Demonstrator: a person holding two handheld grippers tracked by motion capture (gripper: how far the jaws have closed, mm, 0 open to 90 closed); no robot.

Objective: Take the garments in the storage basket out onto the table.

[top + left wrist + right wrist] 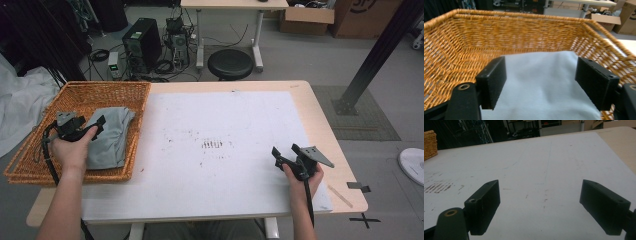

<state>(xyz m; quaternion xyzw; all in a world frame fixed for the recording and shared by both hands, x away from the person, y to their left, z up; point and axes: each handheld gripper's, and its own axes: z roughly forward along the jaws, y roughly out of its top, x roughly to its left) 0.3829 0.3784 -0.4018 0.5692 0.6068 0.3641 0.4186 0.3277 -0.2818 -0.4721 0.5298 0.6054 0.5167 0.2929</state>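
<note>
The left gripper (98,125) hangs over the folded grey cloth (111,136) in the wicker basket (80,95), jaws apart and gripping nothing; next it must lower and clamp the cloth, while the right gripper (283,154) waits parted over the white surface (225,120).

1. The right gripper (540,207) has its two black jaws set wide apart, with nothing between them.
2. Under and beyond the jaws lies a white mat (544,165), scuffed with dark marks at left.
3. The bare table (621,142) shows tan at right.
4. A wicker basket (429,145) corner sits at far left.
</note>
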